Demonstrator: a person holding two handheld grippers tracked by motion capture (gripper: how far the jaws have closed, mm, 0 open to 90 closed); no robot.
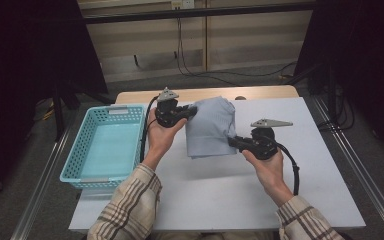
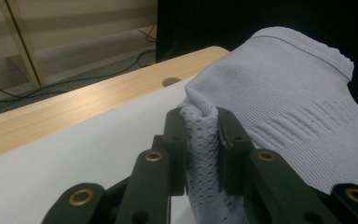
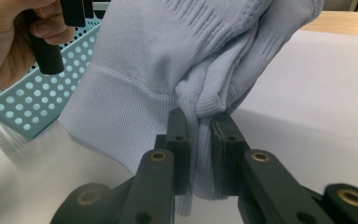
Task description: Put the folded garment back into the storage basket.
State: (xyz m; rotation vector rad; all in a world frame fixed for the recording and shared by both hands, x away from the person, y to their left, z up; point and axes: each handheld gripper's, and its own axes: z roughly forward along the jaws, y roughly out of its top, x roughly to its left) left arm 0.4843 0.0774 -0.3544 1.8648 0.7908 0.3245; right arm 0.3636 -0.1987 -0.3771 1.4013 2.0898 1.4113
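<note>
dim overhead light; the white rectangular table top (image 1: pixel 205 195) glares softly, corners at ten and two o'clock fall black, close black jaws blur.

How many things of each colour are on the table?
Pale blue: 1, the folded garment
Turquoise: 1, the basket
Black: 2, the left gripper and the right gripper, both pinching the garment
Total: 4

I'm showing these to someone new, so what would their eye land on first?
Most likely the pale blue knitted garment, held up over the middle of the white table. The left tool pinches its far-left edge and the right tool its near-right edge. Next is the turquoise perforated basket, at the table's left edge.
</note>
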